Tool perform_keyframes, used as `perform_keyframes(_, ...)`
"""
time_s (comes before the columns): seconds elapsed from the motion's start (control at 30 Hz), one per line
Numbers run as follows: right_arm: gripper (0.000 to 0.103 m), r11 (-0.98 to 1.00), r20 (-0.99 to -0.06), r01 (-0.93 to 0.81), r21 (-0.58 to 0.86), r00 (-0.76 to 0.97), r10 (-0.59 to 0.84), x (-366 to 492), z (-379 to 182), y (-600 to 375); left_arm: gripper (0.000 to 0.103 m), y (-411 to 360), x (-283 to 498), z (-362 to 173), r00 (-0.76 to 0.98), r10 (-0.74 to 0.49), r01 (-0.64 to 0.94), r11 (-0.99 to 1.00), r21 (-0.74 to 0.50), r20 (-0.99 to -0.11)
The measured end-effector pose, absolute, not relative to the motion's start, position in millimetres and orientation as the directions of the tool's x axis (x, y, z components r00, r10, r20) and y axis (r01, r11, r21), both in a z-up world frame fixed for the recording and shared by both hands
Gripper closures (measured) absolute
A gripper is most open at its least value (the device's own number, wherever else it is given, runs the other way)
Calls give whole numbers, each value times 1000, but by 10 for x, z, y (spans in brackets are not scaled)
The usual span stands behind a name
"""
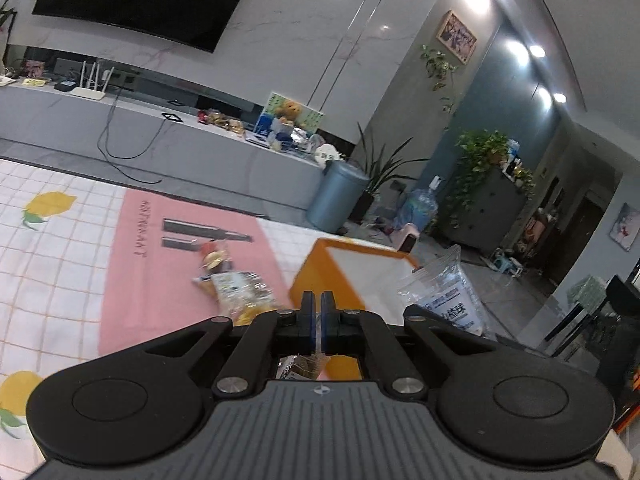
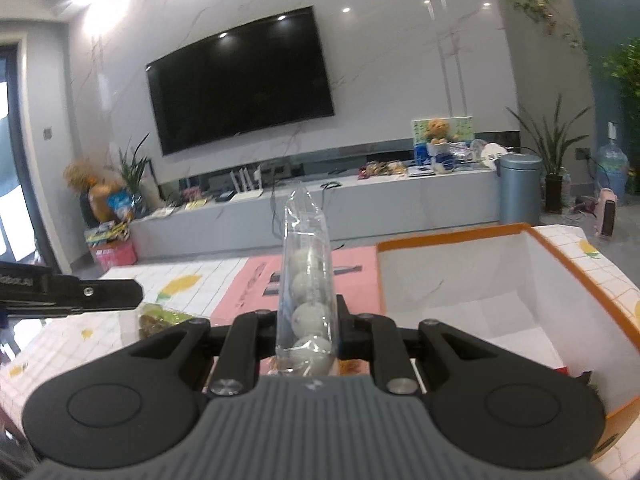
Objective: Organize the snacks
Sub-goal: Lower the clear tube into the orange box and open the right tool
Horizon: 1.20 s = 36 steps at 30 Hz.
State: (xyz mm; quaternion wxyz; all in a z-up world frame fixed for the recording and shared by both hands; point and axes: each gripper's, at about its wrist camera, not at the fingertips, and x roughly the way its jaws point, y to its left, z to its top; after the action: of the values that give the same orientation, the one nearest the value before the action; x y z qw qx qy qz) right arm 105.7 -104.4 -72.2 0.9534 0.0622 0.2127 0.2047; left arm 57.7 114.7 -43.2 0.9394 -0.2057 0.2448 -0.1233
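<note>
My right gripper (image 2: 307, 320) is shut on a clear bag of white round snacks (image 2: 307, 280), held upright just left of an orange-rimmed white box (image 2: 452, 236). My left gripper (image 1: 318, 300) is shut; a brown snack packet (image 1: 298, 366) shows under its jaws, and I cannot tell whether it is pinched. It hovers above the table near the same box (image 1: 320, 276). Yellow snack packets (image 1: 240, 292) lie on the pink mat (image 1: 140, 280) to its left. A clear bag with blue print (image 1: 444, 292) pokes up at the right.
The table has a lemon-print checked cloth (image 1: 52, 248). A green-brown snack packet (image 2: 154, 320) lies at the left, under the other gripper's arm (image 2: 72, 290). Beyond are a grey TV bench (image 2: 360, 200), a blue bin (image 2: 518, 188) and plants.
</note>
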Motion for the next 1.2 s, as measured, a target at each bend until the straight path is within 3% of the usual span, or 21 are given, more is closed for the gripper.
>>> perform_keyframes(0.13,88,916,-368,-325,236,842,394,1102,-665,-1257,102,1014,662,-326,847,-368,151,859,-489,-384)
perform_keyframes(0.47,88,949,-376,-167,267,889,262,1249,-624,-1853,103,310,985,34,824,-455,285,849,-446,-339)
perform_keyframes(0.7,88,954,-378,-85,287,905,194,1326,-612,-2193,103,-263,1445,-37,763,-525,353,827,-437,-377)
perform_keyframes(0.9,88,948,-403,-49,314,898,180,1406,-685,-2392,103,-575,1809,-279,735,-494,329,859,-392,-465)
perform_keyframes(1.2,88,949,-440,-41,312,879,183,1522,-765,-2441,103,-569,1778,-386,746,-429,295,899,-324,-509)
